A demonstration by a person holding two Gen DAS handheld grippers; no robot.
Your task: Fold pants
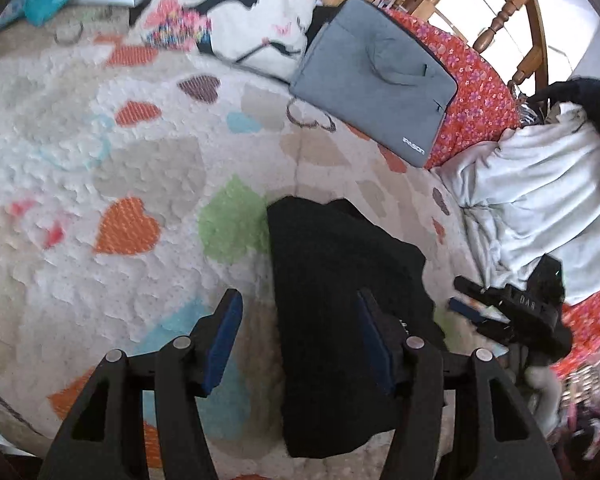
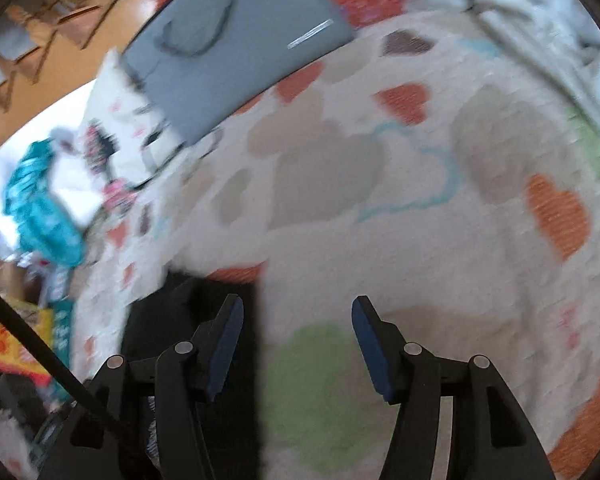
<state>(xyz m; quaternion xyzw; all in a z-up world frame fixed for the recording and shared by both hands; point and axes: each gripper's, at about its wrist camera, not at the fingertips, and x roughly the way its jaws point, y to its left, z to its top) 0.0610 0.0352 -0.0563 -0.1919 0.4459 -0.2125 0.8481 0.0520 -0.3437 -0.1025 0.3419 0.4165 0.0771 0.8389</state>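
The black pants (image 1: 336, 304) lie folded into a compact block on a white bedspread with coloured hearts (image 1: 100, 152). My left gripper (image 1: 298, 340) is open above them; its right finger is over the pants, its left finger over the bedspread. The right gripper (image 1: 480, 308) shows in the left wrist view, just right of the pants. In the blurred right wrist view, my right gripper (image 2: 298, 344) is open and empty, with the pants (image 2: 188, 340) under its left finger and the bedspread (image 2: 380, 200) ahead.
A grey laptop sleeve (image 1: 376, 80) lies on a red floral cover (image 1: 480, 92) at the back. A printed white pillow (image 1: 236, 12) is behind it. A light grey crumpled garment (image 1: 540, 208) is heaped at the right. Wooden chairs (image 1: 500, 20) stand beyond the bed.
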